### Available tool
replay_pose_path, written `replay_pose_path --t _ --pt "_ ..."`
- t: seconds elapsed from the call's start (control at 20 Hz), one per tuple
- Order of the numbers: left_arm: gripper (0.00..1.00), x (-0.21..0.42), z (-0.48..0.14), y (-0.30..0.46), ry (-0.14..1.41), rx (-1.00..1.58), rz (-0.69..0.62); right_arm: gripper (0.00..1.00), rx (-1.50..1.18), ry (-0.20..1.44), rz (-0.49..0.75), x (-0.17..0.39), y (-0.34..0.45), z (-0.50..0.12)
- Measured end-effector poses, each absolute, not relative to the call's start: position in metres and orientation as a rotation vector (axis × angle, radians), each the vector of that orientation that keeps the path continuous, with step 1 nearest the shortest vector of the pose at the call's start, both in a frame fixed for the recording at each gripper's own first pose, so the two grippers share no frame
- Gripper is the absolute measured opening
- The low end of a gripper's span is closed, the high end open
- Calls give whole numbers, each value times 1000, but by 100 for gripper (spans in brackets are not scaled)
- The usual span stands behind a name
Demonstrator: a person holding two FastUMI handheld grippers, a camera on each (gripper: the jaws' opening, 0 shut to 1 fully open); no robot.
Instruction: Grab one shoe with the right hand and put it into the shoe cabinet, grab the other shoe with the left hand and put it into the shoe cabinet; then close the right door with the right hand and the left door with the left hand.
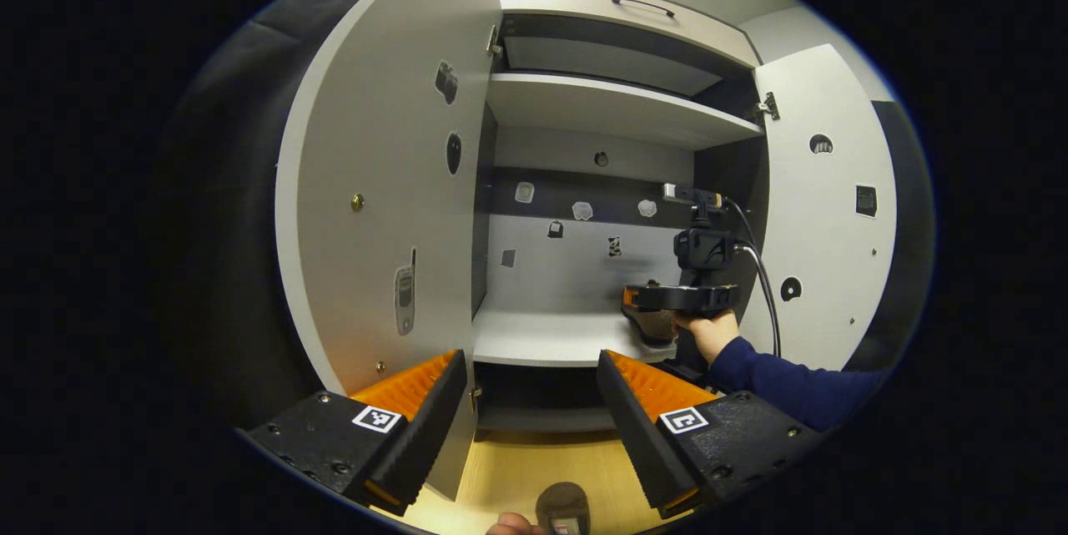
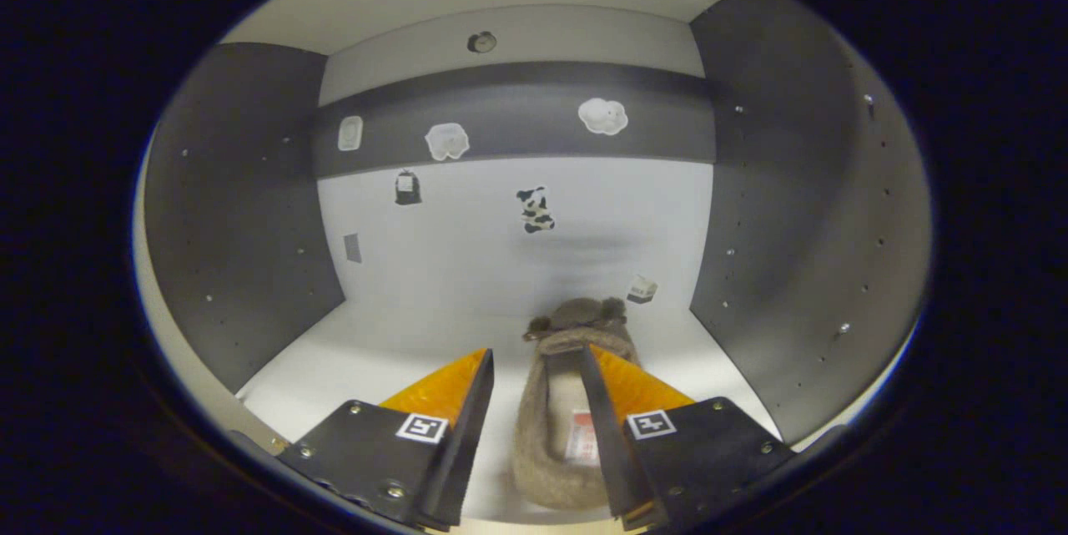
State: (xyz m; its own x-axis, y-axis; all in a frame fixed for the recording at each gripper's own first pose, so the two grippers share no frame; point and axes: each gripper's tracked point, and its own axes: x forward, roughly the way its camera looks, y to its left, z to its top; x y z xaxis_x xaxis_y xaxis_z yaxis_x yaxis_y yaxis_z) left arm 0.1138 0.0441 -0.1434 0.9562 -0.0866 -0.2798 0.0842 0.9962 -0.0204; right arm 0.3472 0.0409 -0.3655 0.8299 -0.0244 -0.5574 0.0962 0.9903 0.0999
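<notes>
Here the right claw [image 2: 534, 368] is setting a brown shoe [image 2: 567, 401] on the cabinet shelf [image 2: 367, 351], at 5 o'clock of the compartment, jaws parted around it; withdraw straight back. The left claw [image 1: 530, 372] is hanging wide, gripping nothing.

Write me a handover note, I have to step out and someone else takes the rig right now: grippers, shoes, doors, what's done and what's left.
Right gripper: open inside the cabinet, one finger inside the brown shoe, which rests on the middle shelf.
Left gripper: open, empty, facing the cabinet.
Second shoe: on the wooden floor below the left gripper.
Left door and right door: both open.
Done: apparently the first shoe, once the right gripper withdraws.
Left: second shoe with the left gripper, then close both doors.
</notes>
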Motion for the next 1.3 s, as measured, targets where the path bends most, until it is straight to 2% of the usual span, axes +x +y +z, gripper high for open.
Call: replay_pose_path --t 0.05,0.3,0.45,0.5,0.55,0.65,1.0,1.2,1.25,1.3 --pt "96 112 -148 42 297 -4 -94 64 132 577 -57 338 42 -355" --pt "97 102 -181 31 360 19 -125 61 175 482 2 292 42 -276" --pt "97 94 -214 26 424 63 -136 61 176 418 28 260 34 -226" --pt "94 91 -227 25 446 81 -141 60 173 394 33 250 31 -210" --pt "97 87 -241 23 476 102 -143 60 172 372 41 239 29 -194" --pt "97 78 -270 21 541 125 -151 61 166 337 56 220 25 -168" --pt "98 20 -396 10 912 47 -245 60 172 251 86 165 11 -96" --pt "95 -7 -462 26 1093 47 -266 63 159 218 65 153 -9 -78" --pt "93 -11 -469 29 1131 53 -268 60 155 214 56 152 -14 -77" --pt "93 -15 -479 31 1166 59 -270 60 155 213 47 151 -18 -76"
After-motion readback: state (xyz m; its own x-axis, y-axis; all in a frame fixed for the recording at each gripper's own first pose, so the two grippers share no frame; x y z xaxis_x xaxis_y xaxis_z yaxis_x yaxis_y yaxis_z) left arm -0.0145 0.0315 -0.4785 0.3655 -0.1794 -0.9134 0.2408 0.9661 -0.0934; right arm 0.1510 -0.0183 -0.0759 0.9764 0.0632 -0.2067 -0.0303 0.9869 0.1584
